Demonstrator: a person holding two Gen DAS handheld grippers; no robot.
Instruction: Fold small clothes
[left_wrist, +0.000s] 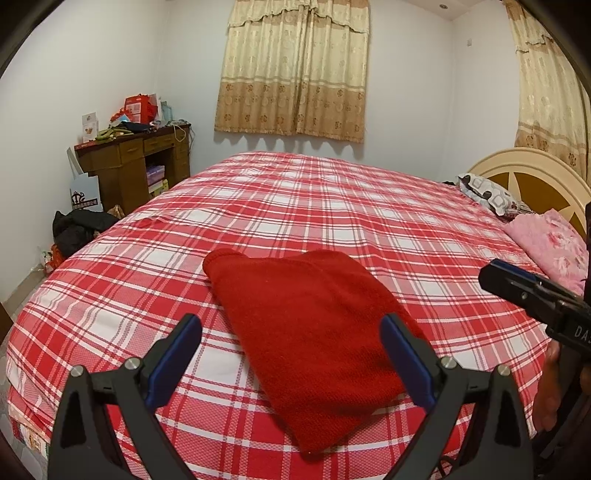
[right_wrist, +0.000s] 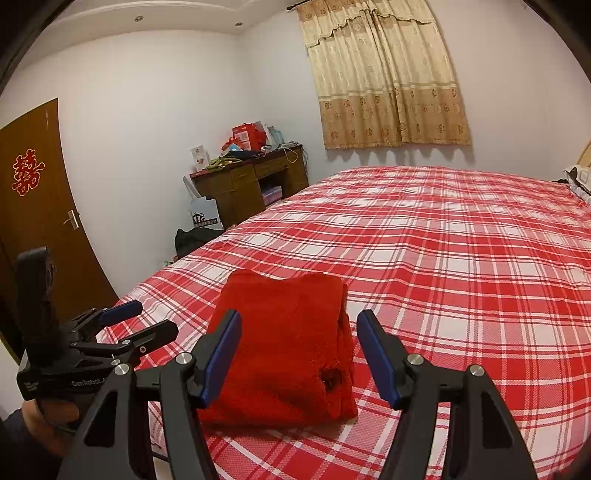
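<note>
One folded red knitted garment (left_wrist: 310, 343) is laid near the front edge of the red-and-white plaid bed cover (left_wrist: 332, 206), with wide bare cover beyond it. Two grippers are counted: left gripper (left_wrist: 291, 332) and right gripper (right_wrist: 299, 328), both spread, nothing pinched, held above the garment. One brown door (right_wrist: 37, 206) is shown only in the right wrist view; one cream headboard (left_wrist: 517, 166) mostly in the left.

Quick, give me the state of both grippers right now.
Left gripper: open, holding nothing, above the folded red garment.
Right gripper: open, holding nothing, its jaws apart in front of the same garment.
</note>
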